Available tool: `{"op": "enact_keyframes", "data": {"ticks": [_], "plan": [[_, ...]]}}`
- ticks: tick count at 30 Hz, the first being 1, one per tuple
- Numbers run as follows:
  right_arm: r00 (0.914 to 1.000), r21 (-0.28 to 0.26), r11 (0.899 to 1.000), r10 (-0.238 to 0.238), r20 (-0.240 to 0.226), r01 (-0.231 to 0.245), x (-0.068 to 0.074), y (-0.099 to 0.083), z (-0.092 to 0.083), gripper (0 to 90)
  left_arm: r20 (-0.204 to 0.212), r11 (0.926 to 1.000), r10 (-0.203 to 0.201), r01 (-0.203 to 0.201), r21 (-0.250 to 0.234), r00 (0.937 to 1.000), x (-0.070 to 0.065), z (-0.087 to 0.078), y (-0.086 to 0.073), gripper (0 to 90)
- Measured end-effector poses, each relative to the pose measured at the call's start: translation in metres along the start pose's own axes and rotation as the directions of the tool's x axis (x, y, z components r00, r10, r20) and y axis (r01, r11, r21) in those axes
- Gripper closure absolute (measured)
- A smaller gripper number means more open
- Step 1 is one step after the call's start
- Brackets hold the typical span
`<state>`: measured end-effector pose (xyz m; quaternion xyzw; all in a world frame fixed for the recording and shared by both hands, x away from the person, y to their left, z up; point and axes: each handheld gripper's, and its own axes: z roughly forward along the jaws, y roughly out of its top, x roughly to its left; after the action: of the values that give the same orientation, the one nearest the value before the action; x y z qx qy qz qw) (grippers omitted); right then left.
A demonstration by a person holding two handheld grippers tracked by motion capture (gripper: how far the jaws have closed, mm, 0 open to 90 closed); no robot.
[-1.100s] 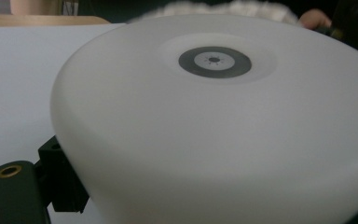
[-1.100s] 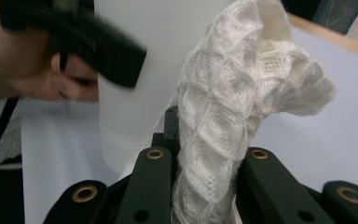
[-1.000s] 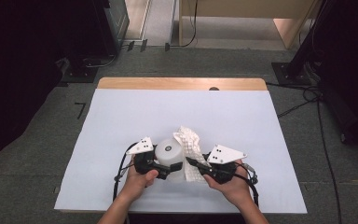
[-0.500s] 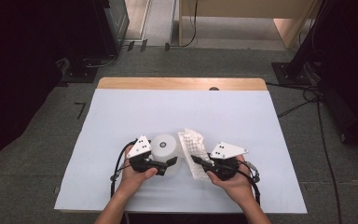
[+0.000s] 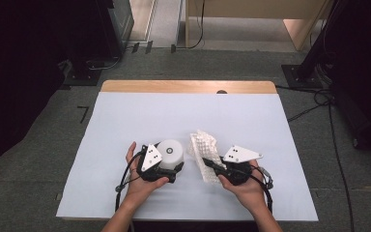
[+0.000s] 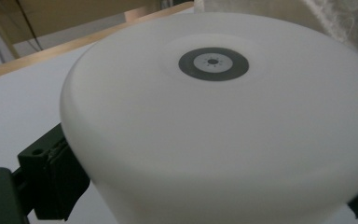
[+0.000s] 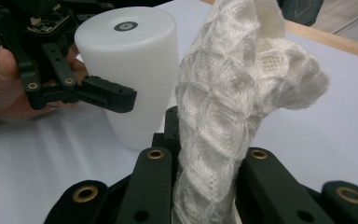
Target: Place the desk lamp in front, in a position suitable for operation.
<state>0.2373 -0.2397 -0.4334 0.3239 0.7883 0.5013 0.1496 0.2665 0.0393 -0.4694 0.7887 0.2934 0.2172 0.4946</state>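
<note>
A white cylinder (image 5: 171, 152) (image 7: 130, 70) with a small dark ring on its top (image 6: 213, 63) stands upright near the table's front, left of centre. My left gripper (image 5: 173, 167) is shut on its lower body, and one black finger (image 6: 51, 177) presses its side. Just to the right, a white mesh foam sleeve (image 5: 203, 147) (image 7: 233, 93) rises from my right gripper (image 5: 208, 165) (image 7: 205, 158). That gripper is shut on the sleeve's lower end. A narrow gap separates sleeve and cylinder.
The table is covered by a white sheet (image 5: 183, 116), with a bare wooden strip (image 5: 188, 86) along its far edge. Dark equipment (image 5: 111, 19) stands on the floor behind at the left, and cables (image 5: 319, 96) trail on the floor at the right.
The left hand has turned the cylinder, so its ringed top no longer faces the camera. The cylinder and the sleeve have drawn slightly apart.
</note>
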Motion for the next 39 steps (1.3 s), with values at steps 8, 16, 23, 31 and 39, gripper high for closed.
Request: {"op": "enact_keyframes", "data": {"ticks": [8, 16, 23, 31, 39], "plan": [[1.0000, 0.004, 1.000, -0.001, 0.008, 0.001, 0.000, -0.001, 0.000, 79.5, -0.190, 0.9873, -0.159, 0.155, -0.032, 0.9688, -0.025, -0.002, -0.004, 1.6], [0.9999, -0.006, 1.000, -0.002, 0.015, 0.002, -0.001, -0.001, -0.002, 79.5, -0.185, 0.9882, -0.152, 0.153, -0.007, 0.9708, -0.024, -0.001, -0.004, 7.9], [0.9997, -0.067, 0.998, -0.022, -0.013, 0.021, 0.005, 0.005, -0.007, 79.6, 0.199, 0.9675, -0.242, 0.252, -0.026, 0.9497, 0.005, -0.003, -0.003, 8.1], [0.9956, -0.136, 0.987, -0.090, -0.024, 0.086, 0.026, 0.015, -0.008, 79.5, 0.456, 0.9697, -0.201, 0.242, -0.033, 0.8668, -0.001, -0.002, 0.005, 8.1], [0.9917, -0.009, 0.995, -0.097, -0.085, 0.096, 0.025, 0.004, 0.008, 79.4, 0.479, 0.9374, -0.273, 0.343, -0.062, 0.8339, 0.019, -0.011, 0.007, 8.3]]}}
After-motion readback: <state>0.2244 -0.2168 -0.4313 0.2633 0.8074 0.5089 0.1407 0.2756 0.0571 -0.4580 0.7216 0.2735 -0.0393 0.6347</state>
